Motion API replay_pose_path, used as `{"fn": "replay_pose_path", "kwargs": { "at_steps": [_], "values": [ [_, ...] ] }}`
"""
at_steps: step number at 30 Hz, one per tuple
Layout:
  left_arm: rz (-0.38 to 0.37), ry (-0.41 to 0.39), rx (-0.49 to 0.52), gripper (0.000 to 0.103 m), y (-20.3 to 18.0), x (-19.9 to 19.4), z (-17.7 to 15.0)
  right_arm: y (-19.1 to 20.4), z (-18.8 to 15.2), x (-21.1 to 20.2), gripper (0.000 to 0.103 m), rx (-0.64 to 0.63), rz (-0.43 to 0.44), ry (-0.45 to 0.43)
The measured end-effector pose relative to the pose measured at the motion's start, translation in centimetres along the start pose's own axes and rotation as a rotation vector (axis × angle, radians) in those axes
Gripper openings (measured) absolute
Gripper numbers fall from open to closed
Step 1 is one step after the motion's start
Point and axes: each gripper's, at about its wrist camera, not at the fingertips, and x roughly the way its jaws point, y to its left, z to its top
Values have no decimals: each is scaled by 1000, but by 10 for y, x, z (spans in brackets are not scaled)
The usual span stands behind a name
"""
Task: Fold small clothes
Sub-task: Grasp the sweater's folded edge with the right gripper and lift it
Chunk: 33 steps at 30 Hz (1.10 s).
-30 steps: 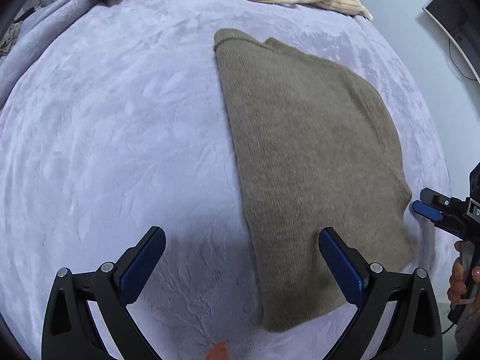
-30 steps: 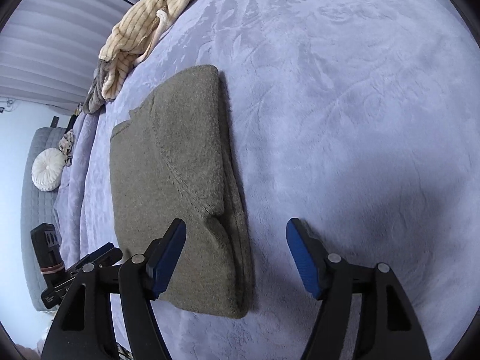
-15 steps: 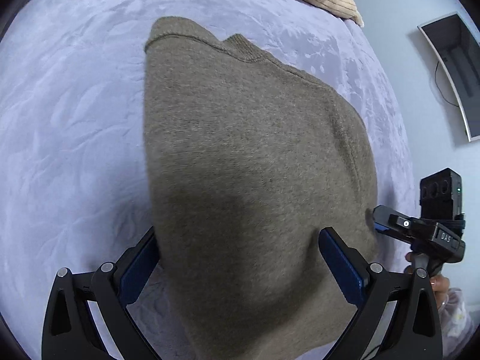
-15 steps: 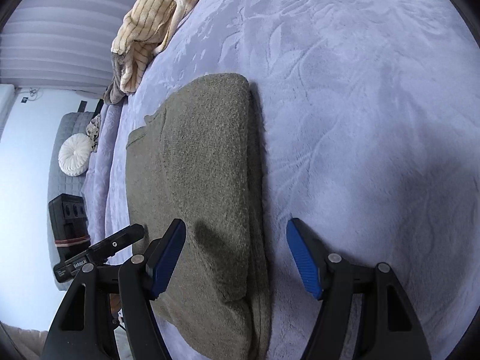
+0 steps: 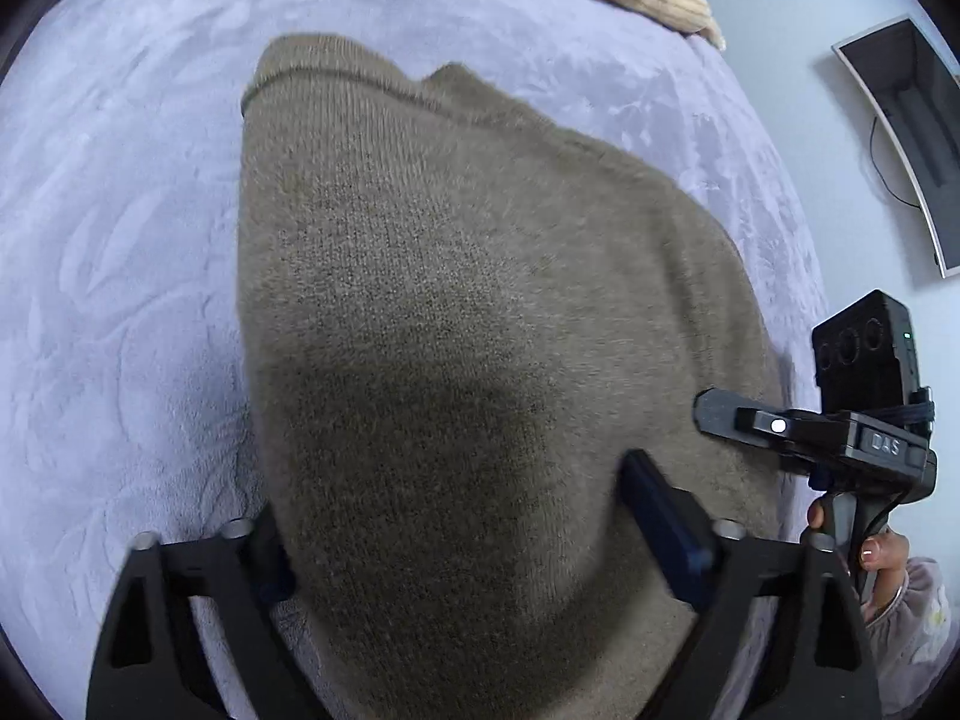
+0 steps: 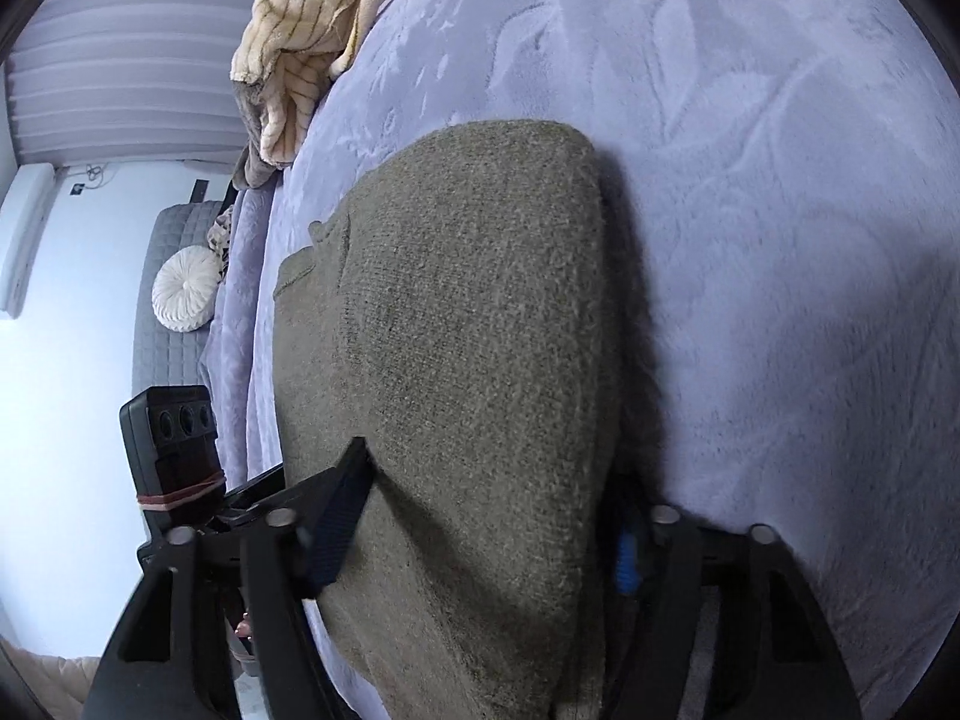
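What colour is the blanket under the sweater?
Pale lavender, with a pressed leaf pattern; the blanket shows best in the right wrist view.

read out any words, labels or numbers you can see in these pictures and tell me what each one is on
"DAS": raised letters on a small black plate on the body of the right gripper, seen in the left wrist view; slightly soft, so the reading is not certain.
Nothing readable on the olive knit sweater, the lavender blanket or the striped cream garment.
A small sticker on the far wall in the right wrist view is too small to read.
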Motion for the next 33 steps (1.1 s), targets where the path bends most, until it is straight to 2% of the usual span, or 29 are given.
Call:
{"fn": "replay_pose_path", "kwargs": {
  "at_steps": [1, 3, 5, 10, 15, 18, 25, 29, 33],
  "values": [
    [-1, -12, 9, 73, -2, -4, -1, 0, -2, -2, 36, 23, 34, -7],
    [-11, -32, 23, 52, -5, -15, -3, 6, -8, -9, 33, 30, 86, -24],
    [-45, -39, 41, 48, -9, -26, -3, 16, -16, -14, 32, 42, 121, -34],
    [-97, -59, 101, 48, -23, -64, -12, 48, -38, -27, 32, 49, 197, -35],
    [-128, -80, 94, 48, -16, -107, -36, 78, -69, -36, 32, 46, 235, -29],
    [-133, -70, 78, 48, -4, -126, -54, 91, -88, -30, 32, 54, 248, -7],
    [-92, -30, 16, 48, 30, -151, -95, 108, -134, 13, 32, 111, 285, 64],
    [-39, 0, -24, 48, 52, -147, -120, 104, -150, 43, 32, 126, 241, 102],
    [102, 21, -51, 48, 76, -126, -134, 95, -143, 69, 32, 92, 84, 129]
  ]
}}
